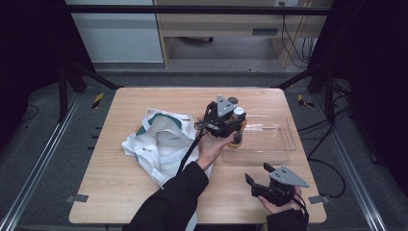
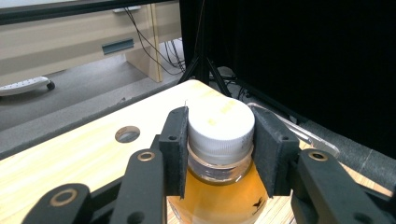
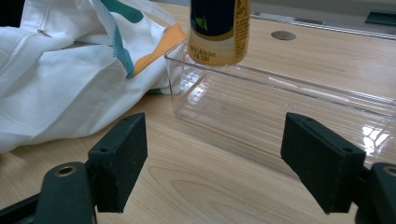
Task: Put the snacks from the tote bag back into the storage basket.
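Note:
A bottle (image 2: 219, 198) of amber drink with a white screw cap (image 2: 220, 126) is held upright by my left gripper (image 2: 219, 140), whose pads press on both sides of the cap. From the high view, the left gripper (image 1: 223, 118) holds the bottle (image 1: 237, 138) over the left end of a clear plastic tray (image 1: 276, 147). Seen from the right gripper view, the bottle (image 3: 218, 32) has its base about level with the rim of the tray (image 3: 280, 107). My right gripper (image 1: 260, 185) rests near the table's front right edge, its jaws (image 3: 215, 163) open with nothing between them.
A crumpled white cloth bag (image 1: 159, 144) with green and orange trim lies left of the tray, touching its left end (image 3: 60, 88). A round hole (image 1: 233, 100) is in the tabletop behind the tray. Black frame poles stand around the table.

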